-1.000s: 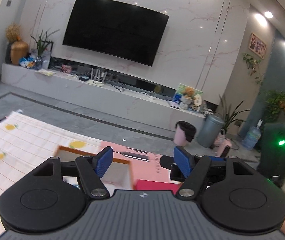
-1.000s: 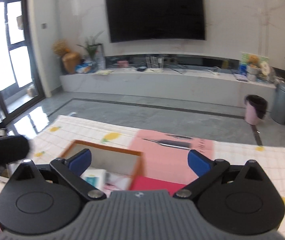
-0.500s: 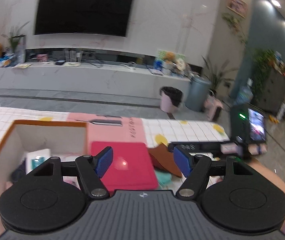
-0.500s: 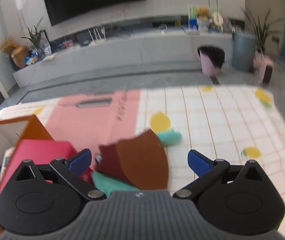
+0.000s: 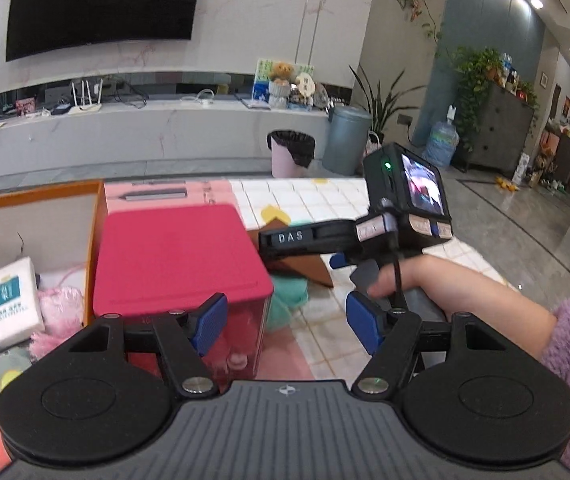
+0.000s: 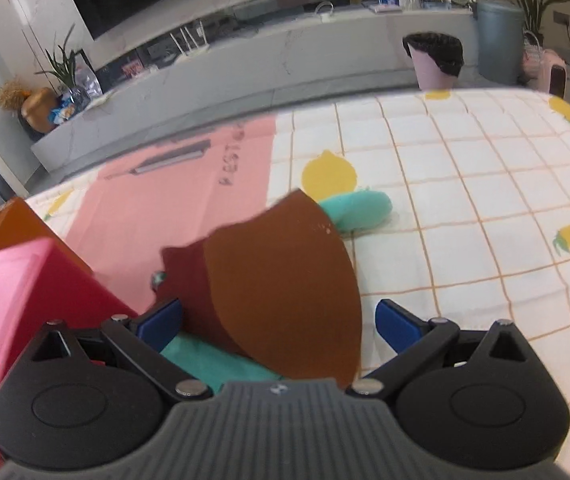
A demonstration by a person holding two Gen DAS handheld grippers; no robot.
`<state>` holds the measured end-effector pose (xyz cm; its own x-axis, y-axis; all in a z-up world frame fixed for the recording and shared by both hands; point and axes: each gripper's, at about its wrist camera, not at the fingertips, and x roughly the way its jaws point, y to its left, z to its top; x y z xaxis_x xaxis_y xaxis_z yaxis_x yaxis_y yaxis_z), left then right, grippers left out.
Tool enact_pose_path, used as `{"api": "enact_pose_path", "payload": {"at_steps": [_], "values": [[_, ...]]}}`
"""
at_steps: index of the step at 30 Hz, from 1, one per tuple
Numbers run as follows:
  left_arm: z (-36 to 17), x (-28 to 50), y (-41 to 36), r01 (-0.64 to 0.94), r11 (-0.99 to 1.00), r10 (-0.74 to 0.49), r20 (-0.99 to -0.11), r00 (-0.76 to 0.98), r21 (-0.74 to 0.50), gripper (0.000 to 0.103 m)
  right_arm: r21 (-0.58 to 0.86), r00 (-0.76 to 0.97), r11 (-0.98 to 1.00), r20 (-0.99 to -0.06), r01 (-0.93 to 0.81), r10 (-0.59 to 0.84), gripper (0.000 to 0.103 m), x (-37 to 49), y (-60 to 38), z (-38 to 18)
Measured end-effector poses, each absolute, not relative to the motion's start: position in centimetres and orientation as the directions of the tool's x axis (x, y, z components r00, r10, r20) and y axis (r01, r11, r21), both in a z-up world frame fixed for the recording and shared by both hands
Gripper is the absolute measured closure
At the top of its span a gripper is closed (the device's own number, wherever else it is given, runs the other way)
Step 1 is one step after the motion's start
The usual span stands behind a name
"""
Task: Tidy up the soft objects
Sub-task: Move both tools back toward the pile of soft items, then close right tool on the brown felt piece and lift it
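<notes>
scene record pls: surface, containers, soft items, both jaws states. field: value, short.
surface: checked lemon-print cloth with a pink mat on it
containers: orange-edged box; pink-lidded bin beside it
in box: tissue pack, fluffy pink item
on cloth: brown fabric piece lying over a teal soft item
left gripper: jaws open, empty
right gripper: jaws open, brown fabric piece between them, not gripped

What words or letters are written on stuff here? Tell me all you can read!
"DAS": white letters on the black bar of the right gripper.
Dark print on the pink mat: blurred, unreadable.
Blue label on the white tissue pack: too small to read.
Stickers under the gripper's small screen: too blurred to read.
</notes>
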<state>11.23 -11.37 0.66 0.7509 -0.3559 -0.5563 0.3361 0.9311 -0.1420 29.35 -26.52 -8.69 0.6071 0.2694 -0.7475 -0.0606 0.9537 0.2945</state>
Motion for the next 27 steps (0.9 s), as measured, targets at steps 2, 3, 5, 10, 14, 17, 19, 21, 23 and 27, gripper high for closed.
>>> {"api": "enact_pose_path", "payload": {"at_steps": [2, 3, 5, 10, 14, 17, 19, 21, 23, 27], "values": [[0.3, 11.4, -11.3, 0.338, 0.930, -0.356, -0.571, 0.740, -0.141, 0.023, 0.303, 0.605, 0.952, -0.748, -0.051, 0.271, 0.003, 29.4, -26.8, -9.3], [0.1, 11.4, -11.3, 0.343, 0.929, -0.359, -0.578, 0.733, -0.142, 0.023, 0.313, 0.611, 0.948, -0.742, -0.049, 0.277, 0.003, 29.4, -26.9, -9.5], [0.0, 11.5, -11.2, 0.339, 0.929, -0.358, -0.588, 0.725, -0.148, 0.023, 0.316, 0.621, 0.948, -0.736, -0.041, 0.272, 0.012, 29.2, -27.1, -9.5], [0.2, 11.8, -11.3, 0.340, 0.925, -0.371, -0.597, 0.711, -0.170, 0.023, 0.305, 0.619, 0.950, -0.733, -0.069, 0.281, 0.054, 28.8, -27.2, -9.4], [0.6, 11.6, -11.3, 0.344, 0.926, -0.366, -0.590, 0.720, -0.155, 0.023, 0.330, 0.601, 0.942, -0.743, -0.056, 0.296, 0.072, 28.7, -27.7, -9.2], [0.7, 11.6, -11.1, 0.348, 0.926, -0.366, -0.583, 0.725, -0.149, 0.023, 0.337, 0.588, 0.941, -0.754, -0.037, 0.293, 0.075, 28.4, -28.7, -8.5], [0.5, 11.7, -11.1, 0.353, 0.925, -0.365, -0.585, 0.724, -0.140, 0.023, 0.309, 0.574, 0.950, -0.772, -0.037, 0.273, 0.076, 28.1, -29.2, -8.0], [0.4, 11.7, -11.2, 0.357, 0.925, -0.364, -0.589, 0.722, -0.133, 0.023, 0.268, 0.548, 0.963, -0.802, -0.028, 0.239, 0.076, 27.7, -29.9, -7.3], [0.3, 11.7, -11.5, 0.362, 0.923, -0.366, -0.591, 0.719, -0.131, 0.023, 0.211, 0.511, 0.977, -0.840, -0.004, 0.183, 0.076, 27.3, -30.9, -7.0], [0.1, 11.3, -12.1, 0.378, 0.919, -0.366, -0.597, 0.714, -0.111, 0.023, 0.135, 0.443, 0.991, -0.889, 0.021, 0.111, 0.085, 26.5, -33.6, -7.1]]}}
